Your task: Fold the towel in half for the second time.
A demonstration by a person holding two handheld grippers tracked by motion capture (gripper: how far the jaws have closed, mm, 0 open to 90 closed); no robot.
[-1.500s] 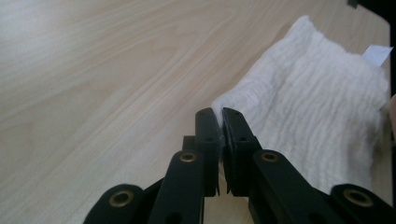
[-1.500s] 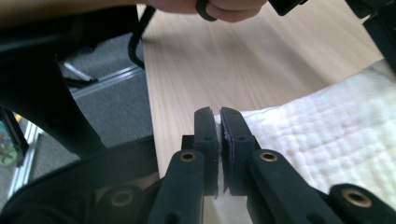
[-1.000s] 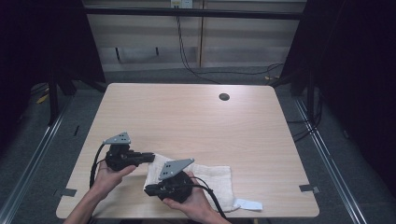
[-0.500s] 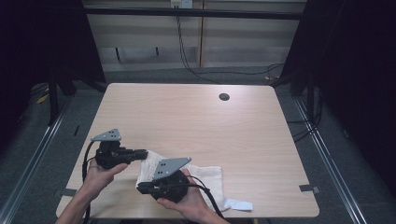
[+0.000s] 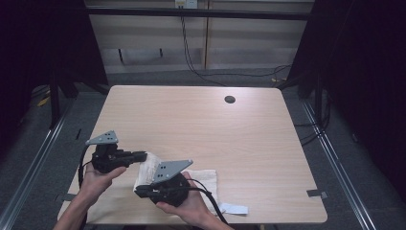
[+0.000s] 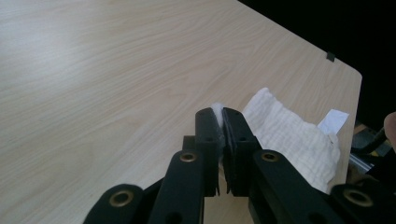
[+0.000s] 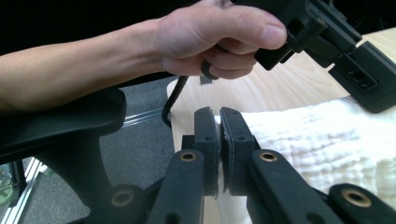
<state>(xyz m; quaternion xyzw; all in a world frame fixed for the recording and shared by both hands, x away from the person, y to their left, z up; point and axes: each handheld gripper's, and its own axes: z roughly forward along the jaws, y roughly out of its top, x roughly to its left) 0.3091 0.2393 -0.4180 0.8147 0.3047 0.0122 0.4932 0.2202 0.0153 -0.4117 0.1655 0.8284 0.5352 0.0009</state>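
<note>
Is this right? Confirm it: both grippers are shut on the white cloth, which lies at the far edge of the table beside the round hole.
Not quite. The left gripper and right gripper are each shut on the white cloth, but the high view shows the cloth at the near edge of the table, close to the person, well away from the round hole.

Left gripper (image 5: 139, 155), right gripper (image 5: 140, 190): black bodies, brass-coloured pivot screws below jaws, grey three-cornered top plates, black cables trailing rearward. Forearms bare.

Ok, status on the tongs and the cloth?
Left tongs shut on cloth corner. Right tongs shut on its edge. Table ahead bare.
</note>
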